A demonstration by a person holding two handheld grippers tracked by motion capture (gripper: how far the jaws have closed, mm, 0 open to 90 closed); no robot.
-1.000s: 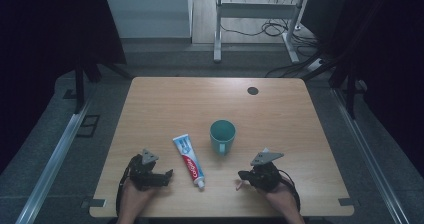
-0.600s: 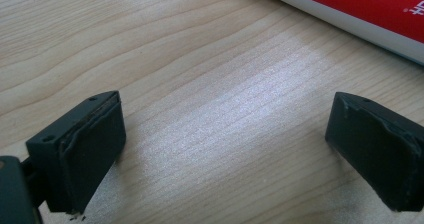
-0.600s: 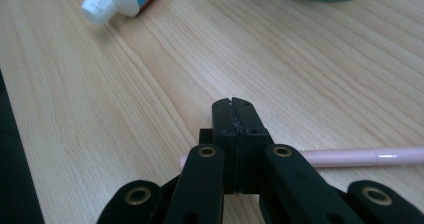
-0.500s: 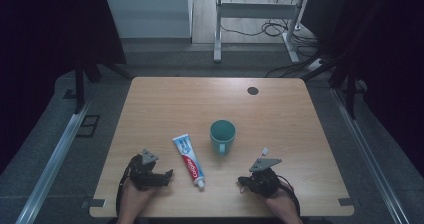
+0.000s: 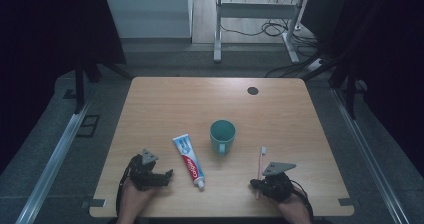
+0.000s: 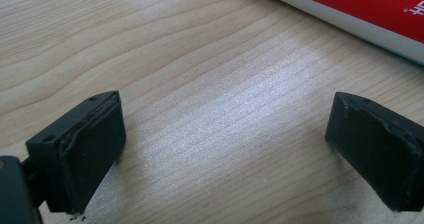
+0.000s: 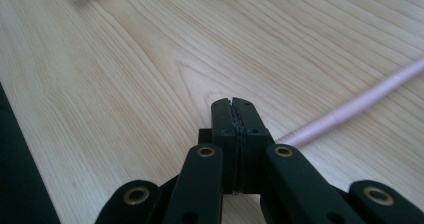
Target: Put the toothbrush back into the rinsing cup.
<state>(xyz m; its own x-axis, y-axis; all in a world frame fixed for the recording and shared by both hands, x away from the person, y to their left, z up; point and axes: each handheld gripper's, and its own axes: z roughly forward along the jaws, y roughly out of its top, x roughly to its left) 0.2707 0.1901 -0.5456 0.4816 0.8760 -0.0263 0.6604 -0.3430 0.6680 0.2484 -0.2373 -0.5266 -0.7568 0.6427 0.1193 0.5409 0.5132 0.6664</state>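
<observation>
Now we see our right gripper (image 5: 254, 185) low at the near right of the table (image 5: 165, 99), jaws pressed flat together with nothing between them. Its tips sit just beside the near end of the pink toothbrush (image 5: 260, 170), which lies flat right of the green mug (image 5: 222, 136). Our left gripper (image 5: 169, 174) rests at the near left, jaws wide and empty, near the toothpaste tube (image 5: 189, 161).
</observation>
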